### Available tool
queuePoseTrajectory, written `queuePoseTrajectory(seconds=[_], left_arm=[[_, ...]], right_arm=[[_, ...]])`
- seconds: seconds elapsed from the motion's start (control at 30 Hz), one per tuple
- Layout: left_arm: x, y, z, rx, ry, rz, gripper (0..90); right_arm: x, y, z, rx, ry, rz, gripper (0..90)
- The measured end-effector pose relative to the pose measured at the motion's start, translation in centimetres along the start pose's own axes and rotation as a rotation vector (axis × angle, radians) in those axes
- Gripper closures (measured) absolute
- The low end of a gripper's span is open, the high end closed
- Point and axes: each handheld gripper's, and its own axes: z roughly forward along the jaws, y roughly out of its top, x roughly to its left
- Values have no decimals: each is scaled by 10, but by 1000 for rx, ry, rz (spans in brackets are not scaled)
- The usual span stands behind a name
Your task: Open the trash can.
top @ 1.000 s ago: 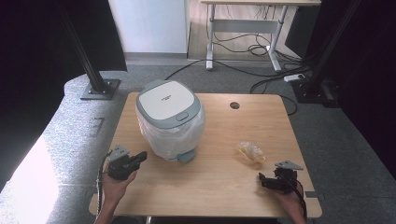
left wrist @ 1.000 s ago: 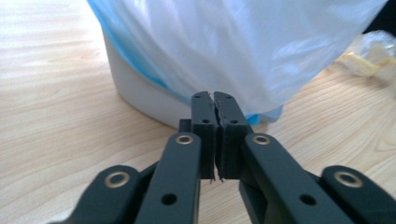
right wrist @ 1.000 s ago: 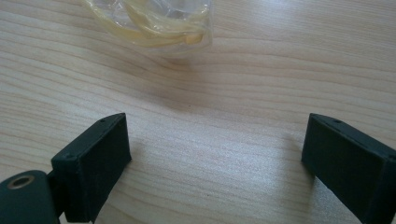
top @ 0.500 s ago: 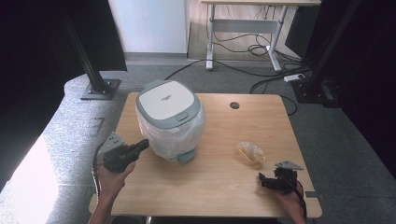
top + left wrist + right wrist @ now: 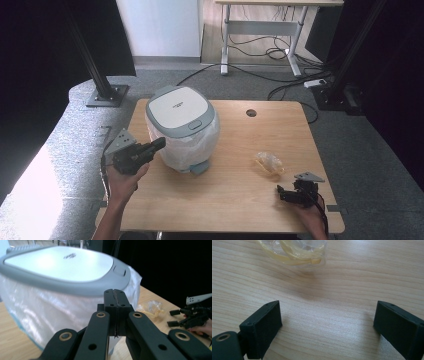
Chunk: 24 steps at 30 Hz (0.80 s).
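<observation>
1. My right claw (image 5: 284,195) sits on the tabletop (image 5: 235,200), jaws wide, nothing in it.
2. Crumpled clear wrapper (image 5: 269,163) lies just ahead of it, untouched.
3. My left claw (image 5: 160,143) is pinched shut and empty, raised beside the bin (image 5: 182,131), tip near the lid (image 5: 177,107).
4. Likely step: open the lid; next, press the latch (image 5: 120,269).
5. Bin is bag-lined, lid closed, so I can't tell the contents.

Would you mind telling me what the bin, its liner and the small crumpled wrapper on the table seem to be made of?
The bin lid looks like moulded plastic, white panel in a grey rim, with a smooth satin sheen. The liner seems thin translucent plastic film: it wrinkles and lets light through. The wrapper looks like clear crinkled plastic with a yellowish tint; what it holds I cannot tell. The table shows pale wood grain, possibly laminate.
</observation>
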Motion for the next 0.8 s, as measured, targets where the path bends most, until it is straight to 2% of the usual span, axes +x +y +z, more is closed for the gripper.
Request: queuePoseTrajectory(seconds=[0.17,0.57,0.8], left_arm=[[-2,11,16,0,-32,-12,898],[-9,27,52,33,-47,12,896],[-12,34,67,48,-48,23,896]], right_arm=[[0,0,0,0,0,0,72],[0,0,0,0,0,0,72],[0,0,0,0,0,0,72]])
